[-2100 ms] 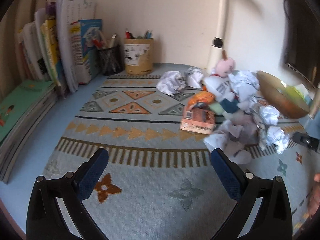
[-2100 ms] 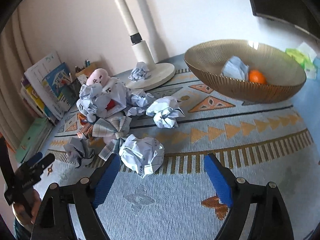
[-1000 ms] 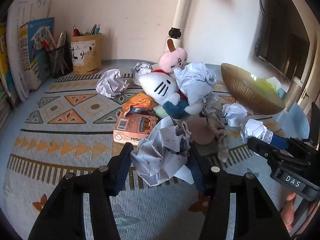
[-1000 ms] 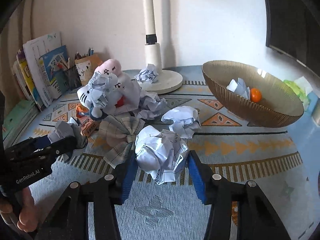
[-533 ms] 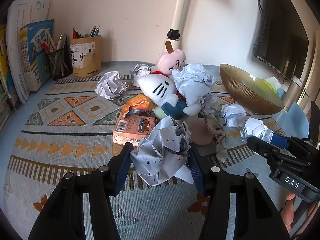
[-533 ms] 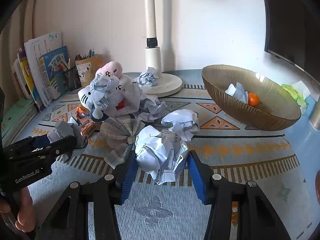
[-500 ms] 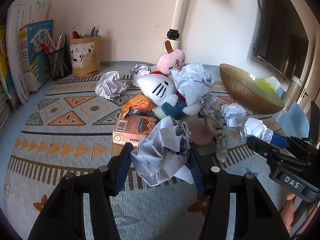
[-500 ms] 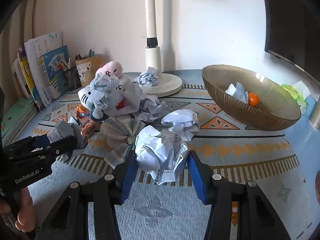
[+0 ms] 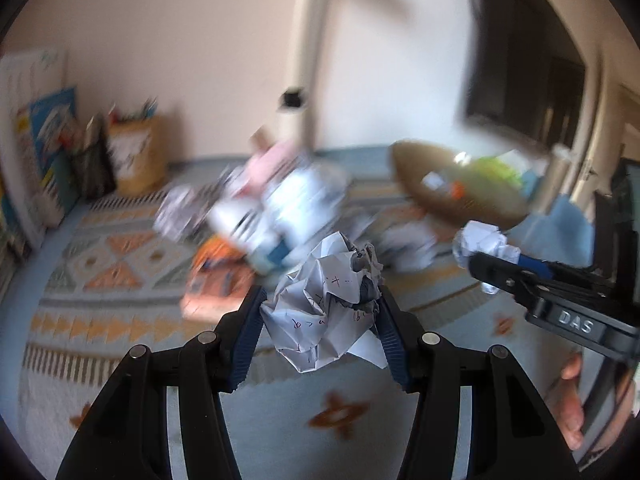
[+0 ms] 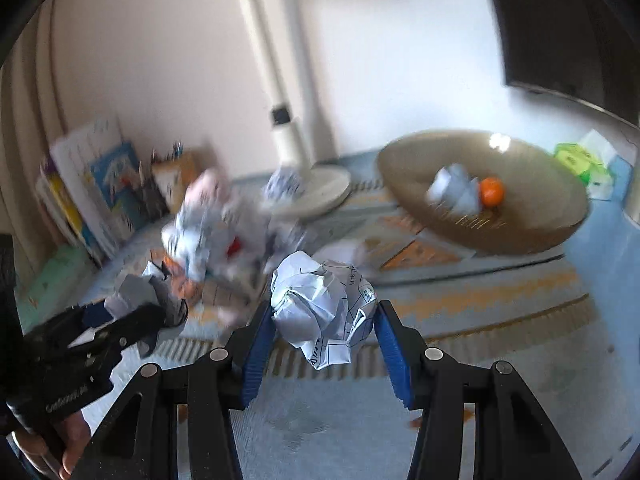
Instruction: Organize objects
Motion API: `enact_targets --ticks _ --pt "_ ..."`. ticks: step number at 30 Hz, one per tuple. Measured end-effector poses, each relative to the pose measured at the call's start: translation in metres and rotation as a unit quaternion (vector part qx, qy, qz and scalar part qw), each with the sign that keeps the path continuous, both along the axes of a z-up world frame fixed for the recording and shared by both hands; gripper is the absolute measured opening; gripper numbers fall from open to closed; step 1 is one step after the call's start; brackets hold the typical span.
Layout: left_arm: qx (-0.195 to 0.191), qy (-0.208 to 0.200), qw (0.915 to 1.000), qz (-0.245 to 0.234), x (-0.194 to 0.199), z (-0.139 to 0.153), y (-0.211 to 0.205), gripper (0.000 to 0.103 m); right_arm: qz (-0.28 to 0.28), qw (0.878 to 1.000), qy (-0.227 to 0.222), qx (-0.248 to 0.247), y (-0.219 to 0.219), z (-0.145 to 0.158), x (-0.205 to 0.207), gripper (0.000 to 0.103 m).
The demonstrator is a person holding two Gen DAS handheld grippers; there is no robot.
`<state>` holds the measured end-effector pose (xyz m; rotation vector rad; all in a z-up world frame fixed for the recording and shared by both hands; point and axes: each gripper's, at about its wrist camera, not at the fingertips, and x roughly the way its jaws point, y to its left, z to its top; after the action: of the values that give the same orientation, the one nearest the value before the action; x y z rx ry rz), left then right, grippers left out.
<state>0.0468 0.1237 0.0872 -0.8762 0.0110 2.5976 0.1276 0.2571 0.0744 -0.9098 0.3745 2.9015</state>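
The left tool (image 9: 320,320) pinches a crumpled paper ball (image 9: 326,308) between its ribbed blue pads (image 9: 250,332); the ball is a loose, sharply creased wad of white sheet with handwritten marks and a grey, darker fold near its top. It hangs above the patterned woven mat (image 9: 100,320) that covers the counter, clear of the heap behind it.

The right tool (image 10: 324,332) grips a second paper wad (image 10: 322,306), also white and angular, printed with thin lines and small characters, squeezed between blue ridged pads (image 10: 390,344) on black plastic arms. This wad too is held up off the mat.

Each tool shows in the other's view: the right one at the right edge of the left view with its wad at the tip, the left one at the lower left of the right view.

Behind, heavily blurred, lies a pile of soft plush toys (image 10: 208,220) and more crumpled paper. To the right sits a wide, shallow golden bowl (image 10: 532,236) with fine ribbing, holding a round orange fruit (image 10: 491,192) beside a pale crumpled paper (image 10: 454,188). A cream lamp post (image 10: 286,128) rises from a flat round base. Upright books (image 10: 100,188) and a tan pen holder (image 9: 134,156) stand against the wall on the left.
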Motion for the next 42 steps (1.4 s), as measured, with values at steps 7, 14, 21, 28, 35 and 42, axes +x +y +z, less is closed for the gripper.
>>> enact_targets --ticks 7,14,21,28,35,42 --pt "0.018 0.021 0.9987 -0.044 -0.037 0.044 0.081 0.052 -0.098 0.995 0.030 -0.001 0.088 0.046 0.004 0.050" --pt "0.015 0.004 0.9984 -0.055 -0.079 0.038 0.153 0.052 -0.129 0.992 0.014 0.003 0.140 0.043 -0.015 0.051" --pt "-0.004 0.001 0.9982 -0.059 -0.101 0.024 0.187 0.052 -0.126 0.992 -0.003 0.021 0.152 0.030 -0.042 0.051" --pt "0.006 -0.020 0.9983 -0.055 -0.124 0.019 0.192 0.084 -0.138 0.990 -0.016 0.011 0.176 0.021 -0.053 0.066" --pt "0.037 -0.002 0.9990 -0.025 -0.093 0.033 0.141 0.084 -0.118 0.993 -0.003 -0.002 0.156 0.026 -0.024 0.067" --pt "0.023 0.023 0.9991 0.025 -0.024 0.033 0.054 0.086 -0.035 0.999 0.000 -0.039 0.085 0.016 -0.004 0.092"
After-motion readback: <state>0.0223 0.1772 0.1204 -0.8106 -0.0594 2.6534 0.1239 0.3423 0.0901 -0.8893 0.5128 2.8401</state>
